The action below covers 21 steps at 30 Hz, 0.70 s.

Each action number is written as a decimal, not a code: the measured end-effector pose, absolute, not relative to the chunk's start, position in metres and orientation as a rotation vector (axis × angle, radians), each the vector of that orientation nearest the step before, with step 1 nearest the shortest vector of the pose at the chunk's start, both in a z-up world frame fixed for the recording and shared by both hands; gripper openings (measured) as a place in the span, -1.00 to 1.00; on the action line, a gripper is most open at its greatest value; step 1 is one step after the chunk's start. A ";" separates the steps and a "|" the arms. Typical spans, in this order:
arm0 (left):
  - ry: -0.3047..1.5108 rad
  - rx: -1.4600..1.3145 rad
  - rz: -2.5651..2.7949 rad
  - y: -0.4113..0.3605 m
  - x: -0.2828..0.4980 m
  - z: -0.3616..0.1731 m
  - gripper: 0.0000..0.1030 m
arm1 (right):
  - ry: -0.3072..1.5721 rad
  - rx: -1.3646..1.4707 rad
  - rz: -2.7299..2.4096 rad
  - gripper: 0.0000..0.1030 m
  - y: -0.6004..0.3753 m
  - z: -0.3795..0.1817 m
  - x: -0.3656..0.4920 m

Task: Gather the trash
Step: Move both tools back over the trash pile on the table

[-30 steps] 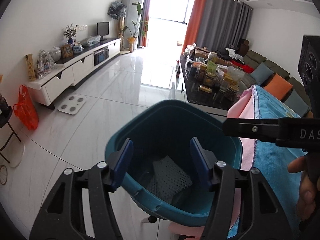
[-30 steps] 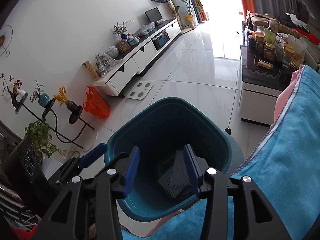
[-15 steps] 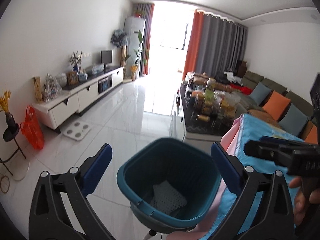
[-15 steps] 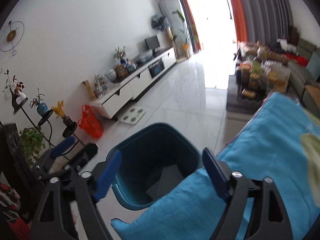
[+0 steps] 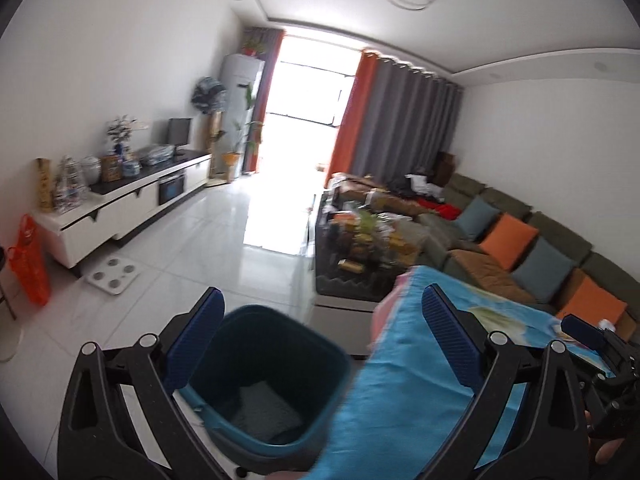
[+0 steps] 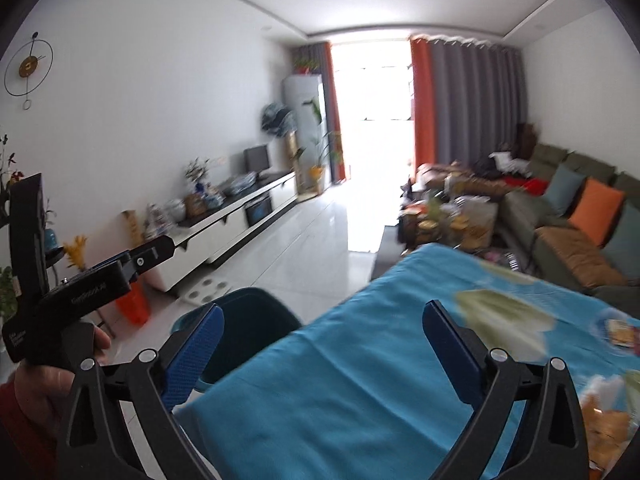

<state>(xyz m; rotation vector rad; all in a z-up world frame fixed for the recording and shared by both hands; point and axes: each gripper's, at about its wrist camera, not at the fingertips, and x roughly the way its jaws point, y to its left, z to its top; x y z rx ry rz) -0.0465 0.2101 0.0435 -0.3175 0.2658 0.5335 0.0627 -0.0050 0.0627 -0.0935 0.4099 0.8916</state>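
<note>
Left wrist view: smooth teal plastic bin at 6 o'clock, pale mesh sheet inside; left gripper spread wide, empty. Right gripper just opened, empty, above soft blue tablecloth.

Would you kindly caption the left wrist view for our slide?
Open left gripper above a teal bin holding netted trash, beside a blue-clothed table.
</note>
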 end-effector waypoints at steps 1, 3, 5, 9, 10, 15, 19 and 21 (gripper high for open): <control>0.254 -0.304 0.510 0.199 -0.045 0.047 0.89 | 0.399 -0.092 0.871 0.87 -0.011 0.064 0.060; 0.231 -0.287 0.468 0.181 -0.043 0.051 0.89 | 0.366 -0.091 0.813 0.87 -0.033 0.064 0.054; 0.206 -0.272 0.424 0.162 -0.042 0.054 0.89 | 0.350 -0.088 0.755 0.87 -0.051 0.063 0.050; 0.224 -0.238 0.325 0.125 -0.030 0.052 0.89 | 0.349 -0.092 0.627 0.87 -0.087 0.052 0.038; 0.231 -0.231 0.306 0.118 -0.027 0.051 0.89 | 0.356 -0.089 0.578 0.87 -0.098 0.049 0.036; 0.258 -0.186 0.218 0.086 -0.018 0.042 0.89 | 0.417 -0.033 0.426 0.87 -0.135 0.032 0.029; 0.272 -0.168 0.152 0.066 -0.010 0.036 0.89 | 0.445 -0.013 0.327 0.87 -0.154 0.018 0.026; 0.284 -0.157 0.112 0.053 -0.006 0.033 0.89 | 0.463 0.007 0.284 0.87 -0.157 0.011 0.022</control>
